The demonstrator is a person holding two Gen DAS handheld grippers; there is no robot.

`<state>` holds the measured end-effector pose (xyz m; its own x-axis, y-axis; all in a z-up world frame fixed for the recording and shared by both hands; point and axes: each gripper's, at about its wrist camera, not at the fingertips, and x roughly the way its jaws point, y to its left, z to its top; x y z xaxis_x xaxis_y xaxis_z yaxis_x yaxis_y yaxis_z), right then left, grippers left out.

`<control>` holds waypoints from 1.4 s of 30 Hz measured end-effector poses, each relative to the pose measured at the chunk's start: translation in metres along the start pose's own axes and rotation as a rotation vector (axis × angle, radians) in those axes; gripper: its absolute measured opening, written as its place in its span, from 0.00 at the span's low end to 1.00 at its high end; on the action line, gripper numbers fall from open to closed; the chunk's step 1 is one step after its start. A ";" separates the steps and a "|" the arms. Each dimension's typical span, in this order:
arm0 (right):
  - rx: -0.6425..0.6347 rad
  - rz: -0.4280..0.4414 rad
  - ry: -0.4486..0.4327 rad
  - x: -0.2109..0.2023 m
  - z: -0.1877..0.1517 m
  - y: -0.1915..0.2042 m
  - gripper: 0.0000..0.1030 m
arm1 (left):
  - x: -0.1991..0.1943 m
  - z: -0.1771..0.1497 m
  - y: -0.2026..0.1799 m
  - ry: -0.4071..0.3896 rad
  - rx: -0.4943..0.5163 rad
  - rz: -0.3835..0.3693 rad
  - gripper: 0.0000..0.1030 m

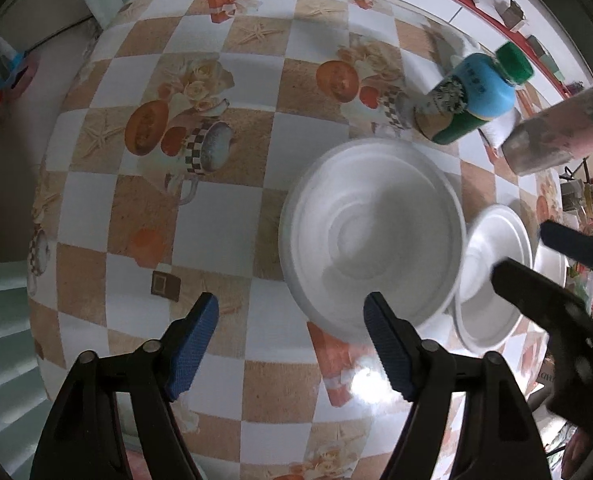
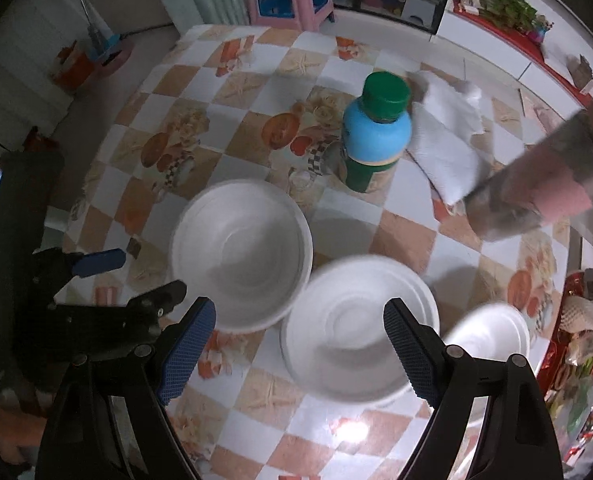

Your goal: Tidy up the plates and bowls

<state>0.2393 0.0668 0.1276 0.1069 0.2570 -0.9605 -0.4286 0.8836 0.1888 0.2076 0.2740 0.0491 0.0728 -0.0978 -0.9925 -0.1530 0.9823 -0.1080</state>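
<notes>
From the left wrist, the left gripper [image 1: 290, 344] is hanging wide open and empty beside the big bowl [image 1: 372, 236]; it could clip the rim and skid it into the bottle [image 1: 472, 96].

From the right wrist, the right gripper [image 2: 298, 344] is gaping, empty, over the middle bowl [image 2: 360, 328], with the table's [image 2: 496, 256] right edge looming close.

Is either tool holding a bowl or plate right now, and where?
Nothing is held. The left tool and right tool are both open above the table, touching no dish.
</notes>
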 end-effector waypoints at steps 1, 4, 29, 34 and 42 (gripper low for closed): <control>-0.003 0.002 0.011 0.005 0.003 -0.001 0.75 | 0.003 0.001 0.000 0.005 -0.006 -0.003 0.71; -0.022 -0.003 0.050 0.021 0.013 -0.001 0.66 | 0.013 0.004 0.000 0.023 -0.012 -0.005 0.71; 0.008 0.050 0.165 0.070 0.032 0.000 0.22 | 0.020 0.001 -0.003 0.029 -0.051 -0.066 0.20; 0.025 0.050 0.099 0.042 0.016 0.005 0.22 | -0.001 -0.011 -0.002 0.003 -0.058 -0.062 0.20; 0.059 0.037 0.012 -0.004 -0.025 0.006 0.22 | -0.033 -0.029 -0.034 -0.048 0.012 -0.056 0.20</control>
<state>0.2135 0.0614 0.1272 0.0809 0.2852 -0.9550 -0.3788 0.8951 0.2353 0.1818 0.2394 0.0836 0.1286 -0.1449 -0.9811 -0.1355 0.9774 -0.1621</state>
